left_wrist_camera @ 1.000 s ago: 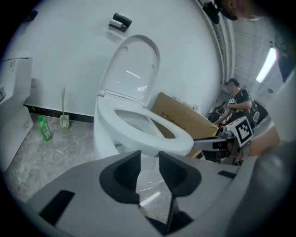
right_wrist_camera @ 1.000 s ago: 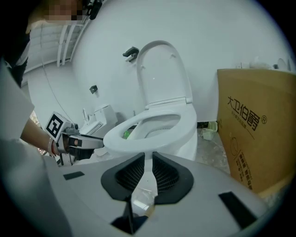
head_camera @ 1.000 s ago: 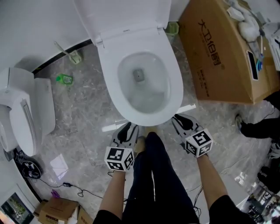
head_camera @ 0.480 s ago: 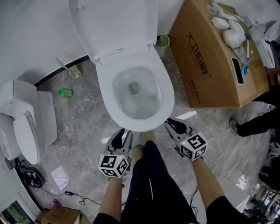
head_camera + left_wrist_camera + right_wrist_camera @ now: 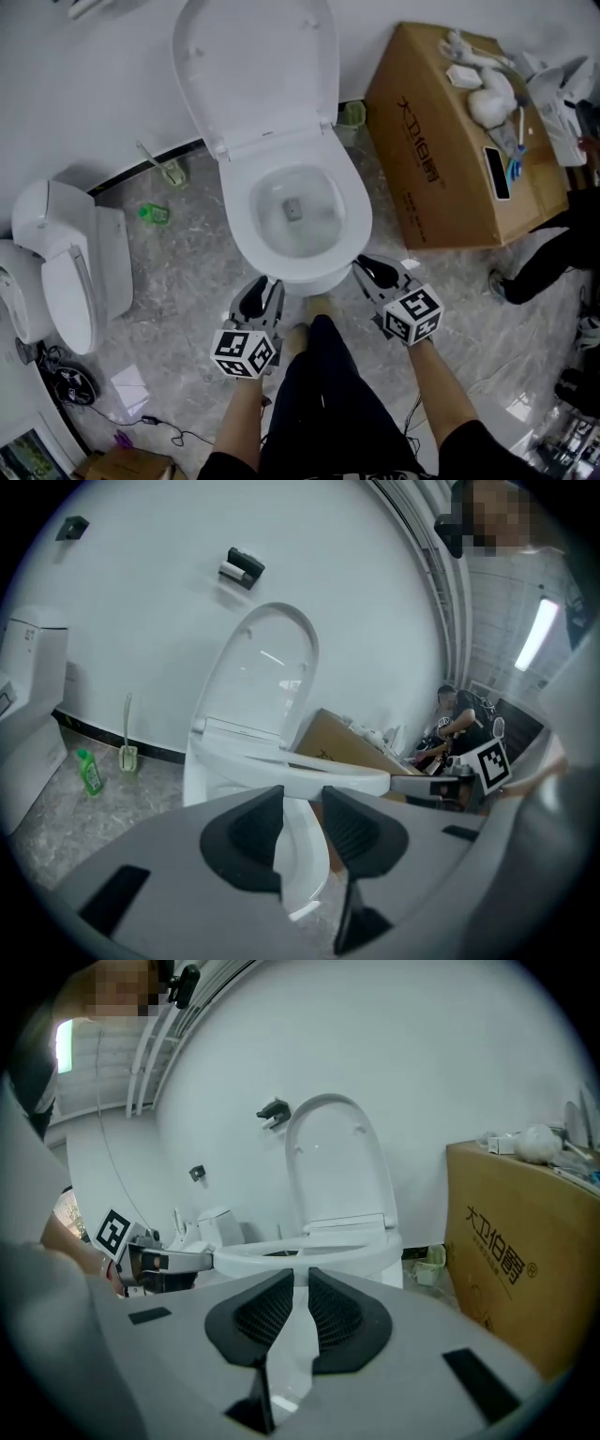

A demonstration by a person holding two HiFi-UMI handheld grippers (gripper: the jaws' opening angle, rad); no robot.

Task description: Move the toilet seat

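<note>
The white toilet stands against the wall with its lid (image 5: 258,66) raised and the seat ring (image 5: 242,220) lying flat on the bowl. My left gripper (image 5: 261,292) hovers open just in front of the bowl's front left rim, apart from it. At the front right rim my right gripper (image 5: 373,270) is open by a narrow gap and holds nothing. The left gripper view looks past my left gripper (image 5: 302,822) at the seat (image 5: 309,772) and lid (image 5: 262,682). The right gripper view shows my right gripper (image 5: 300,1307) before the seat (image 5: 309,1252).
A large cardboard box (image 5: 441,159) with small items on top stands right of the toilet. A second toilet (image 5: 66,262) is at the left, with a green bottle (image 5: 155,214) and a brush (image 5: 164,169) on the floor. A person's leg (image 5: 553,253) is at the right edge.
The head view has shifted, so more of the raised lid and the second toilet shows. Both grippers stay at the bowl's front rim, jaws unchanged.
</note>
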